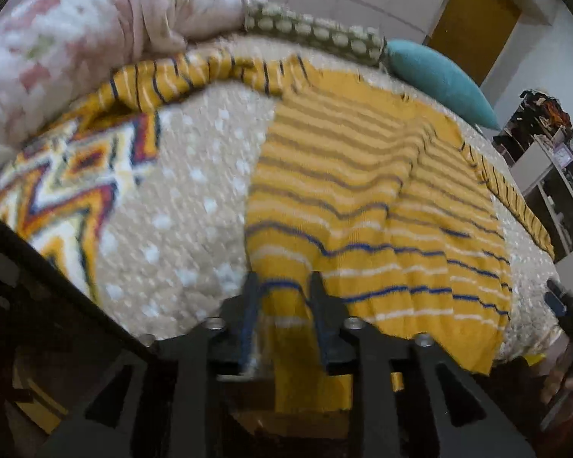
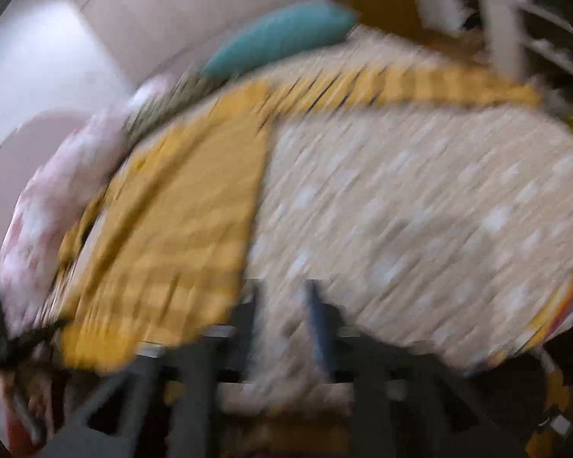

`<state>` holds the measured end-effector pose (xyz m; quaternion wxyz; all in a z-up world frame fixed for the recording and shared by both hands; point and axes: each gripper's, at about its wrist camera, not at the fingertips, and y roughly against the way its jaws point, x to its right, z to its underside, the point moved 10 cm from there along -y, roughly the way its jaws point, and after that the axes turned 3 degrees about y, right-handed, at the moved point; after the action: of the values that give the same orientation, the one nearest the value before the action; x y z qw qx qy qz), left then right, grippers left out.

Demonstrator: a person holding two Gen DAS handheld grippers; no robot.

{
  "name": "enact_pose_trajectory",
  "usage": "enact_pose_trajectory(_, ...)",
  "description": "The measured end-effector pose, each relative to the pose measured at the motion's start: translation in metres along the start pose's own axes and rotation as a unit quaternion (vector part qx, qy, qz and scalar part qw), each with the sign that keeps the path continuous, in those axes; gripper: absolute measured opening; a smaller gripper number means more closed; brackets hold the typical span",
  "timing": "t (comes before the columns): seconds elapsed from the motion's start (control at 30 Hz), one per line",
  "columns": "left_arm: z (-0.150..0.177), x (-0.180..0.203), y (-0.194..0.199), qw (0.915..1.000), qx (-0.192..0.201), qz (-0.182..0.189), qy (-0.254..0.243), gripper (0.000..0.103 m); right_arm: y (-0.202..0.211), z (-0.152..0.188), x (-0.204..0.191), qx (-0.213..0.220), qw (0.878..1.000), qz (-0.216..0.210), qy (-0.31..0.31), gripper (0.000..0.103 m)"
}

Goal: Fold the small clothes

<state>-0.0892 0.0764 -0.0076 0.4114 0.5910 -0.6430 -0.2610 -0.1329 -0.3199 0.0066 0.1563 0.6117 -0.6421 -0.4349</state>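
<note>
A yellow knit garment (image 1: pixel 382 210) with blue, white and grey stripes lies spread flat on the bed, its hem hanging over the near edge. My left gripper (image 1: pixel 284 290) is at that hem near the left corner. Its fingers stand apart with the cloth lying between them, not pinched. The right wrist view is heavily blurred. There the same garment (image 2: pixel 179 229) lies to the left, and my right gripper (image 2: pixel 284 297) is open over the bare bedspread just beside the garment's right edge, with nothing between its fingers.
The bed has a beige white-dotted cover (image 1: pixel 195 198). A zigzag-patterned cloth (image 1: pixel 68 191) lies at the left, a pink floral blanket (image 1: pixel 95 30) is bunched behind it, and a teal pillow (image 1: pixel 439 80) sits at the far side. Shelves (image 1: pixel 554 175) stand to the right of the bed.
</note>
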Motion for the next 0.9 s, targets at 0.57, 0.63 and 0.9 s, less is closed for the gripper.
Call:
enact_pose_trajectory(0.57, -0.011, 0.064, 0.019, 0.9973, 0.031, 0.042, -0.053, 0.053, -0.062, 0.047, -0.092, -0.095, 0.992, -0.057, 0.068, 0.011)
enact_pose_trajectory(0.63, -0.008, 0.068, 0.024, 0.9967, 0.034, 0.045, -0.058, 0.054, -0.060, 0.042, -0.087, -0.107, 0.990, -0.071, 0.051, 0.009)
enact_pose_trajectory(0.9, -0.001, 0.081, 0.028, 0.9947, 0.042, 0.042, -0.084, 0.060, -0.004, 0.049, -0.024, -0.091, 0.994, 0.007, 0.057, 0.002)
